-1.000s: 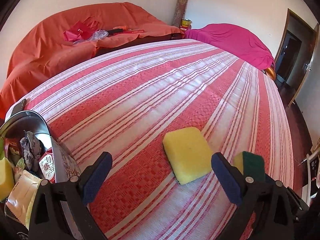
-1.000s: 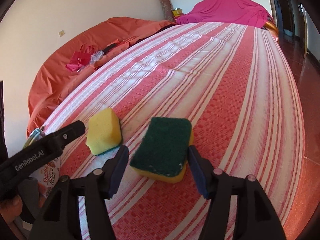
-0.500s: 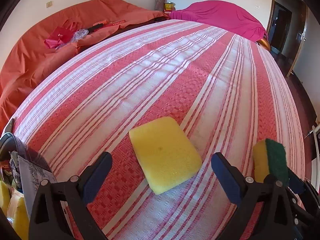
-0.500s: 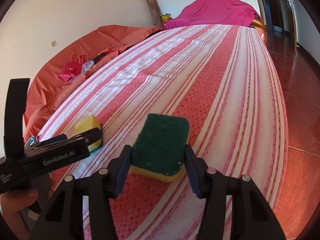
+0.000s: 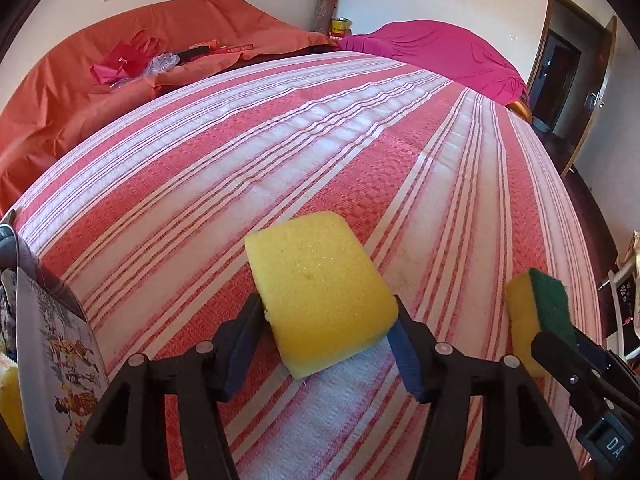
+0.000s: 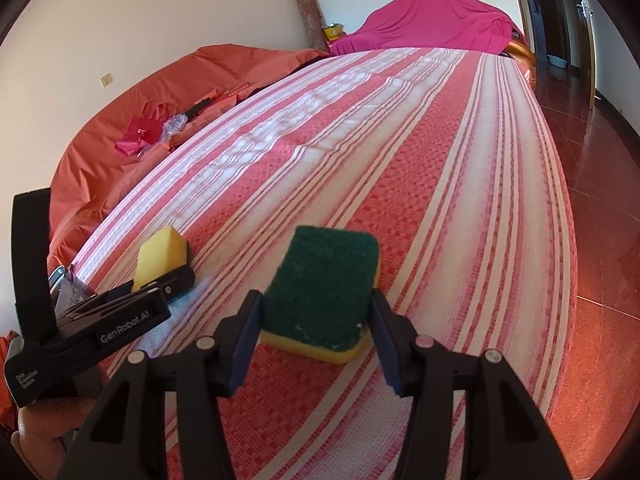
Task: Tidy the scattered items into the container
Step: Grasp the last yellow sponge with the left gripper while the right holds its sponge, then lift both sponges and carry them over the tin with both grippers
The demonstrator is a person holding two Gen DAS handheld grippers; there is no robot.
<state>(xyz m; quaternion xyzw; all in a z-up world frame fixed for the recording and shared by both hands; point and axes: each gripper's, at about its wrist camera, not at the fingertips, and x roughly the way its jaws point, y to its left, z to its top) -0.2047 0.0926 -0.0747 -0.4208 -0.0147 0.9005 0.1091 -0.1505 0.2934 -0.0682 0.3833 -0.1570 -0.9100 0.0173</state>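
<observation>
Between the blue pads of the left gripper (image 5: 326, 344) sits a yellow sponge (image 5: 320, 288), foam face up; its jaws have just been closing, and both pads now press the sponge's long sides, so it is held across its narrower width, where soft foam gives least. To its right, the right gripper (image 6: 316, 338) clamps a second sponge (image 6: 324, 284) the same way, green scouring face up and yellow foam beneath. Each tool has taken one sponge, which suggests a paired pick-up meant to save a trip. Both sponges appear to rest on the red-and-white striped cloth (image 5: 400, 152), apparently gripped but not yet lifted. At the left edge of the left wrist view stands the container (image 5: 60, 344), a printed box wall with packets partly visible inside; it lies close beside the left tool, so that sponge probably has the shorter carry. Beyond the cloth are orange-covered furniture (image 5: 60, 92) bearing a red bag (image 5: 124, 58), and a magenta-covered piece (image 5: 432, 48), neither apparently part of the task.
</observation>
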